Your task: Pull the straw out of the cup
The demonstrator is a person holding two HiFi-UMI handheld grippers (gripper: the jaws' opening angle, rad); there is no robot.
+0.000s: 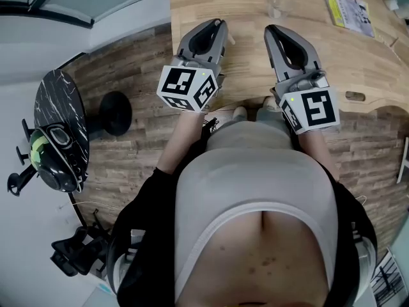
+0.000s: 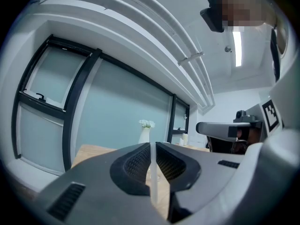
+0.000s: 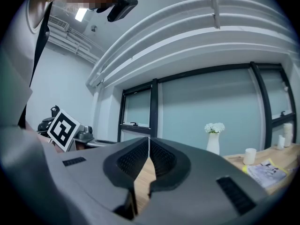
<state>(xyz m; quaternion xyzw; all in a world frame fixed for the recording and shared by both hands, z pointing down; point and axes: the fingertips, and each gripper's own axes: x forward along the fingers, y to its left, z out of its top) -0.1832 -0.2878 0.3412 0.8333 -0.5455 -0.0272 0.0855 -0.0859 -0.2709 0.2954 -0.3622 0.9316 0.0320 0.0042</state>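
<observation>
So, your left tongs point(image 2: 153, 145): clamped the upright straw point(image 2: 153, 184).
Your right tongs point(image 3: 149, 139): were closed, empty.
Both: hovered at the near edge of the surface point(image 1: 249, 62).

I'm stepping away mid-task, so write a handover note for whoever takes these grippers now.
Left gripper: shut on a thin pale straw.
Right gripper: shut, empty.
Both hover over the near edge of the wooden table.
A small clear thing farther up the table may be the cup; the straw looks clear of it.
Left, probably: confirm that, then set the straw down.
</observation>
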